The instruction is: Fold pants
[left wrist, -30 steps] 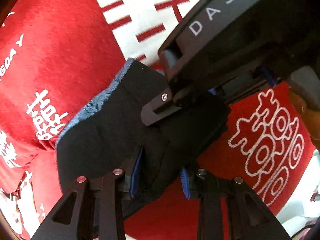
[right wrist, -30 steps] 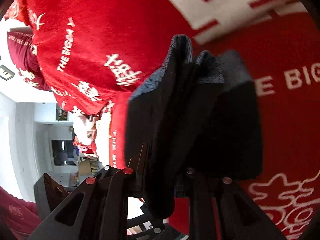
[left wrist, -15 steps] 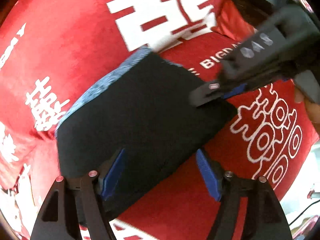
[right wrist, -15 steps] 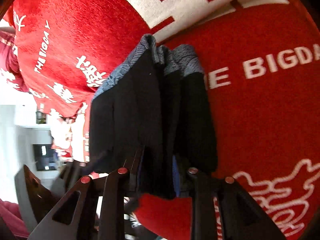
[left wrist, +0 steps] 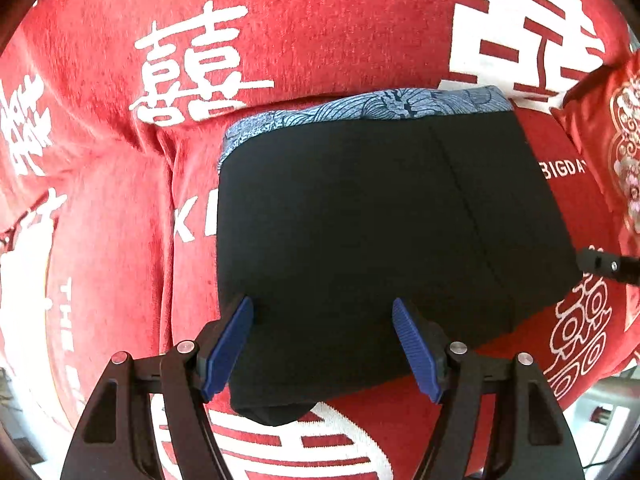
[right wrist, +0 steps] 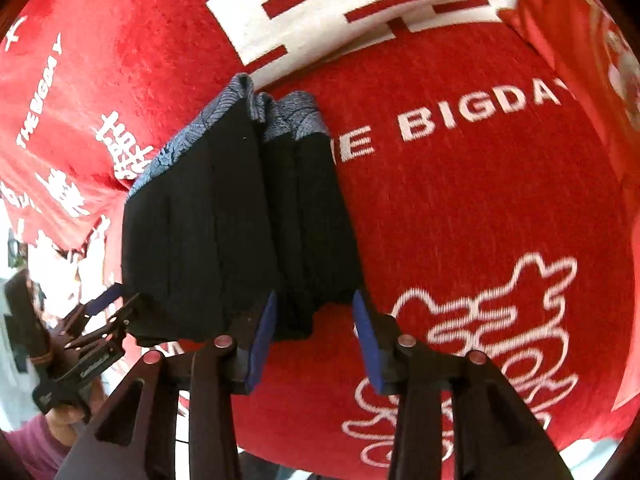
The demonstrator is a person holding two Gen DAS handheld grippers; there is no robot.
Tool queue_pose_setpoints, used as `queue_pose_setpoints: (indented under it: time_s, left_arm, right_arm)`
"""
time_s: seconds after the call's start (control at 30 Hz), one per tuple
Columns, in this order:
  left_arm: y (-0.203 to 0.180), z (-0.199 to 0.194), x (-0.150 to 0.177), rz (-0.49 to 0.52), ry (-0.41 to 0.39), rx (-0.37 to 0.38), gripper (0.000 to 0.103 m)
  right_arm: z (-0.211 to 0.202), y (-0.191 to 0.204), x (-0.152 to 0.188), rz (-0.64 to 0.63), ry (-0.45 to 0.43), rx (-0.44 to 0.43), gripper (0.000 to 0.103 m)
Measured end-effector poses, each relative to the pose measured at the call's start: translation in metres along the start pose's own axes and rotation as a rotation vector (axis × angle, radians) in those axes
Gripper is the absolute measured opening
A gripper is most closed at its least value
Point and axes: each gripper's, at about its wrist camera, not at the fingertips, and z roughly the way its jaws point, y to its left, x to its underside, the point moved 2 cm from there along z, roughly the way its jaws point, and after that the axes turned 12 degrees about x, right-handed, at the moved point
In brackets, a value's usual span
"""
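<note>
Fingers (left wrist: 414, 348) parted, folded pants (left wrist: 380, 240), red cloth (left wrist: 320, 32)

Folded pants (left wrist: 372, 240) mid-blanket (left wrist: 120, 240); red cushion (left wrist: 608, 128) crowds far right; elsewhere open.

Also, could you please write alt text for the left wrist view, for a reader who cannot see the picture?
A folded black fabric garment with a blue patterned waistband lies flat on a red plush blanket printed with white characters. The left tool hangs over its near edge, blue pads apart and not pressing the cloth. At the right edge, the tip of the right tool shows.
</note>
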Motion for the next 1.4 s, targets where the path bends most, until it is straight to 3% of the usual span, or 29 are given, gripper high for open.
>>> queue_pose_setpoints:
  time_s: [0.43,0.47,0.5,0.53,0.73,1.17,1.3,1.4]
  left_arm:
    - [0.005,0.002,-0.001,-0.013,0.026,0.021,0.074]
    - [0.005,0.002,-0.001,-0.014,0.027,0.021,0.076]
    - [0.006,0.002,-0.002,-0.017,0.029,0.016,0.089]
    - [0.007,0.002,-0.002,-0.023,0.028,0.014,0.094]
    - [0.015,0.004,-0.001,-0.055,0.037,0.014,0.094]
    - [0.030,0.015,-0.003,-0.104,0.064,0.053,0.094]
    - [0.040,0.010,-0.010,-0.109,0.041,0.042,0.094]
    - [0.052,0.008,-0.023,-0.130,0.012,0.037,0.094]
  right_arm:
    - [-0.029,0.029,0.000,-0.060,-0.085,0.080,0.045]
    - [-0.029,0.034,-0.001,-0.074,-0.089,0.082,0.048]
    - [-0.028,0.038,-0.001,-0.087,-0.090,0.083,0.052]
    - [-0.027,0.043,-0.001,-0.105,-0.090,0.086,0.052]
    - [-0.014,0.059,0.001,-0.160,-0.069,0.116,0.056]
    - [0.006,0.051,0.004,-0.156,-0.010,0.129,0.069]
    - [-0.004,0.051,-0.004,-0.179,-0.053,0.129,0.069]
    - [-0.013,0.050,-0.024,-0.184,-0.083,0.067,0.069]
